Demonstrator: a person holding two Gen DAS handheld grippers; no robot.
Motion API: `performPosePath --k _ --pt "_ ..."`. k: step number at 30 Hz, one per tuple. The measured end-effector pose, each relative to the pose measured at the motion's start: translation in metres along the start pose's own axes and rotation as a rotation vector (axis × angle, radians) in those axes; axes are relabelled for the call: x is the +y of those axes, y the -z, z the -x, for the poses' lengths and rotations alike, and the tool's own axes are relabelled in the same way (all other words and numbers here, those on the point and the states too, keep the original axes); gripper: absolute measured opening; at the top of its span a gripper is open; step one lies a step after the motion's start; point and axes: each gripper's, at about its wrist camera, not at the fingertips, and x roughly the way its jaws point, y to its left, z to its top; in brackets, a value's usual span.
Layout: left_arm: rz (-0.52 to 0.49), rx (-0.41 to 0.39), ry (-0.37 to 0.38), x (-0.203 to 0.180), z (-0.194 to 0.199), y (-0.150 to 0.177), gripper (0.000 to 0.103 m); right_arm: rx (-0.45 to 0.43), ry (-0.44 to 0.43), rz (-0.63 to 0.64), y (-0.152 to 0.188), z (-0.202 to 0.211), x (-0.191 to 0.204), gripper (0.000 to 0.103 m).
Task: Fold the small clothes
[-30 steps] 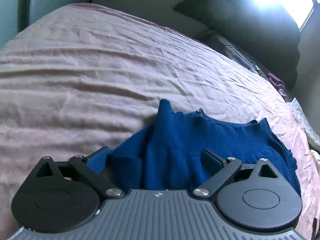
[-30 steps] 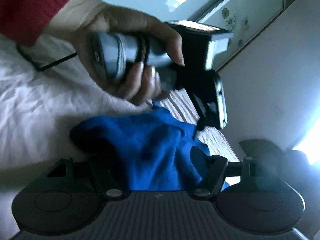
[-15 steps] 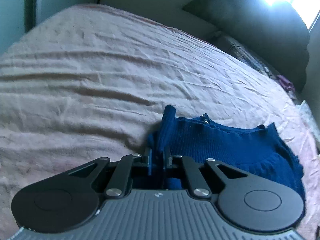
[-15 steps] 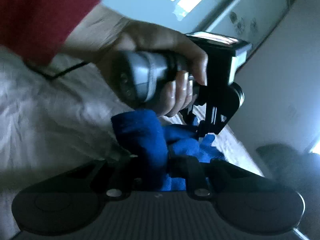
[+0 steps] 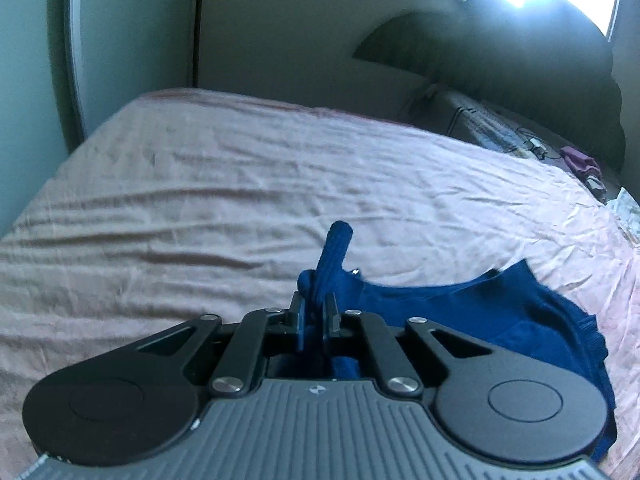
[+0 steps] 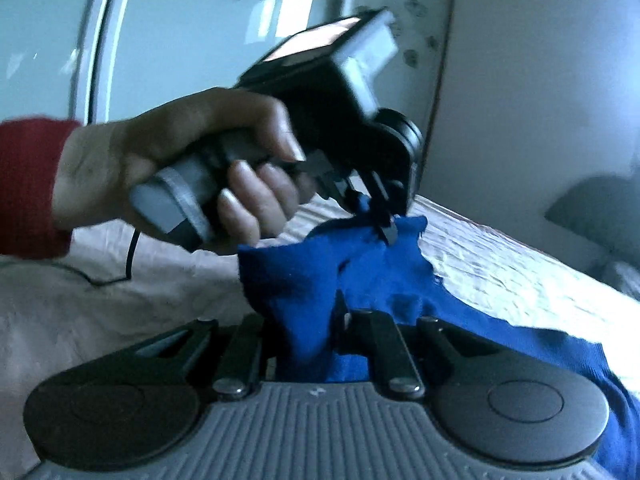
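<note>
A small dark blue knit garment [image 5: 472,312] hangs above the pink bedsheet [image 5: 240,184]. My left gripper [image 5: 318,310] is shut on one upper edge of it, with a tuft of cloth sticking up between the fingers. My right gripper [image 6: 320,320] is shut on another edge of the garment [image 6: 304,288]. In the right wrist view the left gripper [image 6: 380,220] shows ahead, held by a hand in a red sleeve, pinching the cloth's far corner. The garment is stretched between the two grippers and its lower part trails to the right.
The bed fills most of both views, with wrinkled sheet all around. A dark pillow or cushion [image 5: 520,72] and small clutter [image 5: 580,164] lie at the far right by a bright window. A wardrobe door [image 6: 200,40] stands behind the bed. A black cable [image 6: 128,256] lies on the sheet.
Both grippers closed on the garment's edges about half a second ago and have since lifted it off the sheet. The views now tilt up toward the walls.
</note>
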Motion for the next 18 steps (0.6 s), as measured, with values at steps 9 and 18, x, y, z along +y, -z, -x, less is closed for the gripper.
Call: performPosePath --k 9,18 --pt "-0.084 -0.076 -0.025 -0.06 0.022 -0.009 0.007 -0.047 0.019 -0.154 0.005 0.033 -0.034 0.012" --pt "-0.148 -0.097 0.02 -0.118 0.025 -0.011 0.007 -0.072 0.113 -0.203 0.02 0.07 -0.065 0.012"
